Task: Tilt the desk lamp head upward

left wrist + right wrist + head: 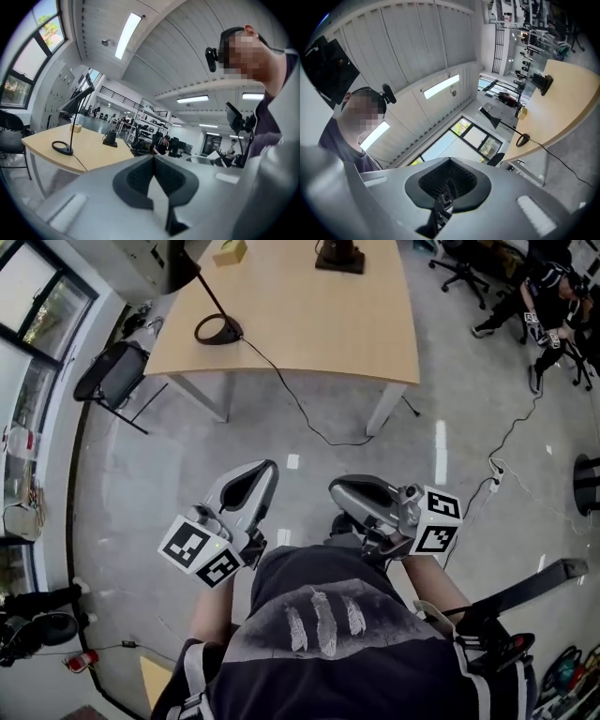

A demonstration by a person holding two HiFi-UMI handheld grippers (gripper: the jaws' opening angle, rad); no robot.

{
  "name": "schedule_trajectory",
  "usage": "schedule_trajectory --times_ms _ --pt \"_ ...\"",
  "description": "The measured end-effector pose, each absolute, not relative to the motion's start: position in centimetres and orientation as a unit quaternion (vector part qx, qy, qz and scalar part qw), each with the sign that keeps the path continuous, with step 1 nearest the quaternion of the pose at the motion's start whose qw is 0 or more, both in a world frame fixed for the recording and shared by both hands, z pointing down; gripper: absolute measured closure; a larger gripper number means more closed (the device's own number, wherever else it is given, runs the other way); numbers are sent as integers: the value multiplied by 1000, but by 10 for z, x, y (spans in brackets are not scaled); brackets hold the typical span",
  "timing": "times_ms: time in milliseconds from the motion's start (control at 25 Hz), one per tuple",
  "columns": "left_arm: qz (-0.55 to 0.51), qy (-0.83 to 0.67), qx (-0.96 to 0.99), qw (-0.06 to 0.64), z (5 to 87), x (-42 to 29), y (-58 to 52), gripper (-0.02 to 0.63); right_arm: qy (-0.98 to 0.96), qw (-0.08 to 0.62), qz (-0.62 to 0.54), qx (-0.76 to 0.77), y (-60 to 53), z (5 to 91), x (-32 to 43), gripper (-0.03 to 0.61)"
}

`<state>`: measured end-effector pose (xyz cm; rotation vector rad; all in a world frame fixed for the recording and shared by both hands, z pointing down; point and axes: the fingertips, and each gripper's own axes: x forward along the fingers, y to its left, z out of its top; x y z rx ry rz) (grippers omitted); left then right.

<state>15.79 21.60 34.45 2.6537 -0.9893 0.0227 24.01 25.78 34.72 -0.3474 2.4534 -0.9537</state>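
The black desk lamp (pixel 217 330) stands at the near left corner of the light wooden table (pixel 319 324), with a ring-shaped base, a thin stem and a head (pixel 178 268) leaning left. Both grippers are far from it, held close to my body above the floor. My left gripper (pixel 265 470) is shut and holds nothing. My right gripper (pixel 339 491) is also shut and holds nothing. The left gripper view has the lamp (pixel 62 148) far off beyond the shut left gripper (pixel 153 161). In the right gripper view the lamp (pixel 523 138) is small, past the shut right gripper (pixel 449 164).
A black stand (pixel 339 257) and a small yellow box (pixel 230 251) sit further back on the table. The lamp's cable (pixel 309 418) trails over the grey floor. A black chair (pixel 112 374) stands left of the table. A seated person (pixel 553 296) is at the upper right.
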Motion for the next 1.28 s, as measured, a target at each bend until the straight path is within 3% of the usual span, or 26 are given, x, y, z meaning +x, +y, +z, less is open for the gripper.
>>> schedule_trajectory --times_ms 320,800,1280 --pt "30 -362 912 193 362 178 185 612 886 221 -387 -129 222 370 264 580" --pt "39 -348 919 181 365 177 139 612 882 217 -391 -148 180 375 258 580" --pt "13 -340 922 185 365 60 80 612 904 137 -370 -167 123 371 129 580"
